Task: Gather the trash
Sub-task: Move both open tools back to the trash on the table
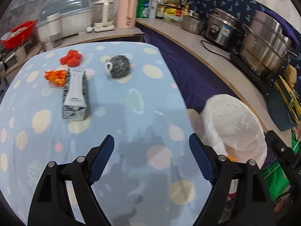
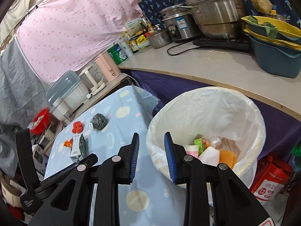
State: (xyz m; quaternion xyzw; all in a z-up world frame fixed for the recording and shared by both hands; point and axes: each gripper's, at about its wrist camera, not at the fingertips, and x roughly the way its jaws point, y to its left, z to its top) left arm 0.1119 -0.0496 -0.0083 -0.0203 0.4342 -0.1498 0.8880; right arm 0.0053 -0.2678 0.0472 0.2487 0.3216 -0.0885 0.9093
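Observation:
On the blue patterned tablecloth lie a grey drink carton, a crumpled orange wrapper, a red crumpled scrap and a steel-wool scourer. My left gripper hovers open and empty over the cloth, well short of the carton. The white-lined trash bin stands beside the table and holds several pieces of trash, among them a green carton and a paper cup. My right gripper is narrowly open with nothing between its pads, over the table edge at the bin's rim. The same carton shows in the right wrist view.
A counter curves round behind with steel pots, a rice cooker, bottles, a pink kettle and a dish box. Stacked basins sit on the counter near the bin. A red bag lies on the floor.

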